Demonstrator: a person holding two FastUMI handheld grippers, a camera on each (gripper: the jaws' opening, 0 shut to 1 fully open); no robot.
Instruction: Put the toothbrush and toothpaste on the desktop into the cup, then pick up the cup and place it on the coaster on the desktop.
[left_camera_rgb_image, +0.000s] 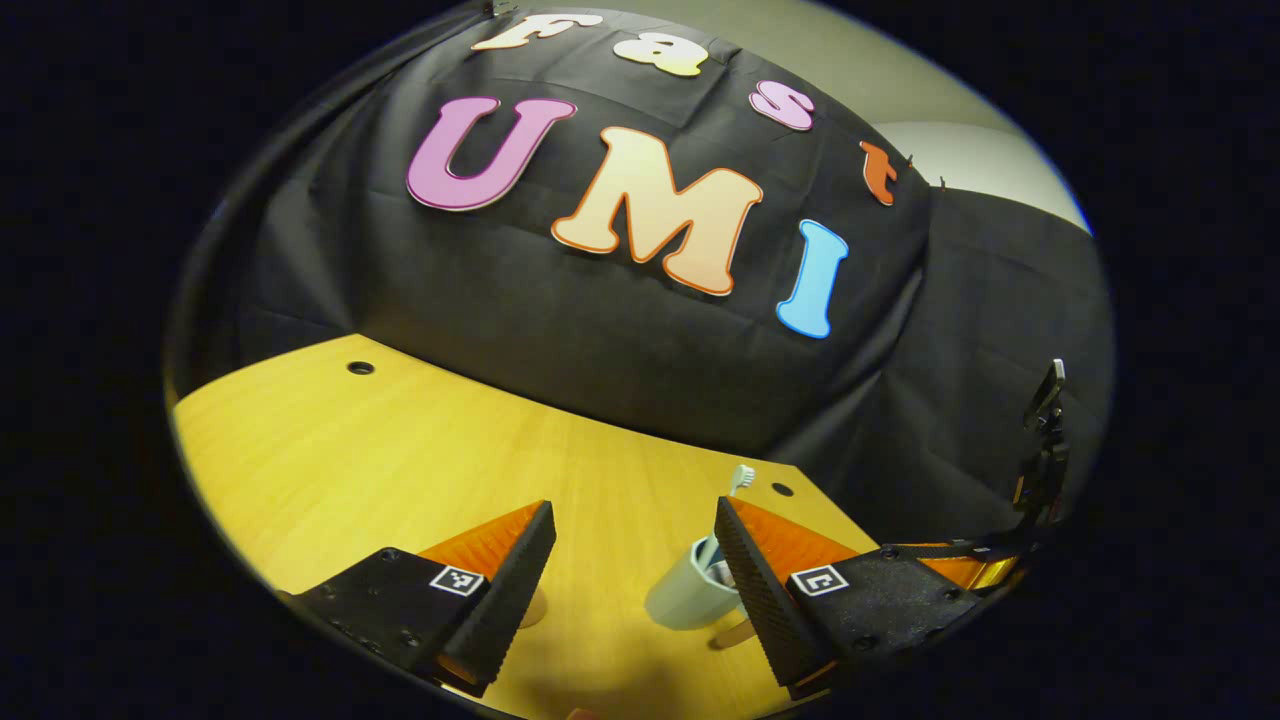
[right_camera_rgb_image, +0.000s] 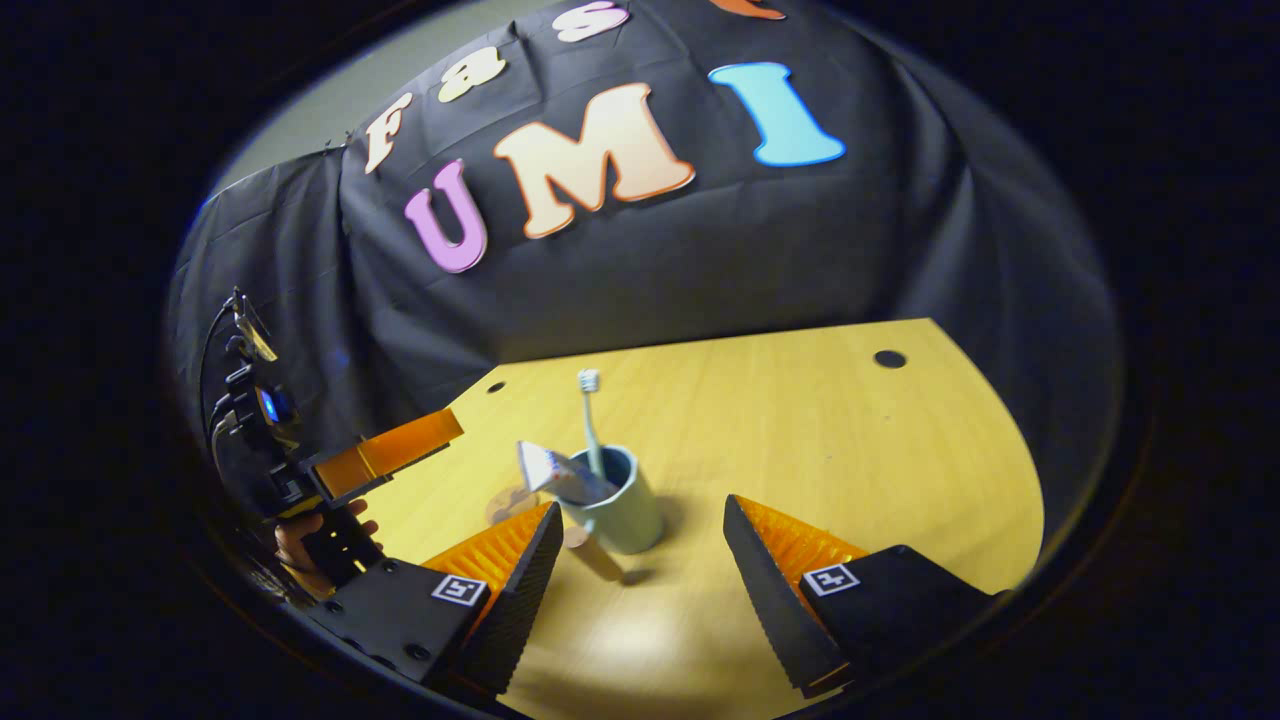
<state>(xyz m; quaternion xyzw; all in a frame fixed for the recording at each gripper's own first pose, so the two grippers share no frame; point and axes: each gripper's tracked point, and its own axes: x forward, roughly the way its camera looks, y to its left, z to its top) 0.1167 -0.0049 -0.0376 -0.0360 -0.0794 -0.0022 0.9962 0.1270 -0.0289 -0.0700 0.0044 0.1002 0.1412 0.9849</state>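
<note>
A pale green cup with a wooden handle stands upright on the yellow wooden table. A toothbrush stands in it, head up, and a toothpaste tube leans out over its left rim. A round tan coaster lies just left of the cup, partly hidden. My right gripper is open, the cup just ahead near its left finger and untouched. In the left gripper view, my left gripper is open; the cup sits beside its right finger, toothbrush head above. The coaster peeks past its left finger.
A hand holds the left gripper at the table's left edge. The right gripper's body shows at the far right. The table has small round holes near its back edge, and black cloth hangs behind it.
</note>
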